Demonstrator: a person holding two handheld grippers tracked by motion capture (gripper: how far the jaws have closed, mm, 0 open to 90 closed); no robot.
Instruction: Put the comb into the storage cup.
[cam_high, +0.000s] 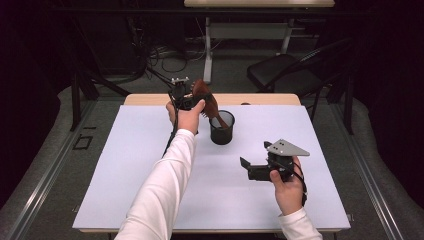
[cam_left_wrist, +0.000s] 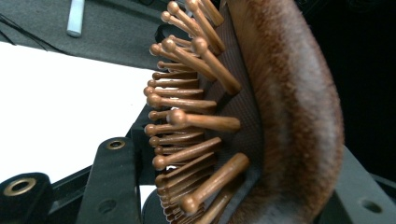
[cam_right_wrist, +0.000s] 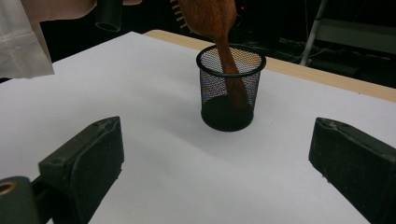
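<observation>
Left gripper (cam_high: 192, 98), far and just left of centre: fingers (cam_left_wrist: 109, 186) clamped on the head of a brown wooden hairbrush (cam_high: 206, 100), round-tipped wooden bristles (cam_left_wrist: 187, 116) close before that gripper's camera, cushioned pad and wooden back running up beside them. Brush tilted, head up and to the left, handle (cam_right_wrist: 231, 74) slanting down into a black mesh cup (cam_high: 222, 127), tip low inside against the mesh wall. Cup upright on the white desk (cam_high: 125, 165), just right of the left hand (cam_high: 187, 117), near the far middle of the sheet. White sleeve (cam_high: 162, 185) stretching from the near edge up to that hand.

Right gripper (cam_high: 256, 167), nearer and to the right: fingers (cam_right_wrist: 84, 161) spread wide, nothing between them, aimed left and toward the cup, well apart from it. Grey three-cornered plate (cam_high: 287, 148) on top, right hand (cam_high: 287, 187) wrapped round the body from the near side. Bare white sheet under the open fingers.

Beyond the sheet, a strip of wooden desk edge (cam_high: 260, 99) along the far side; farther off, a dark chair (cam_high: 285, 72) and a second table's pale legs (cam_high: 207, 50) on the grey floor.
</observation>
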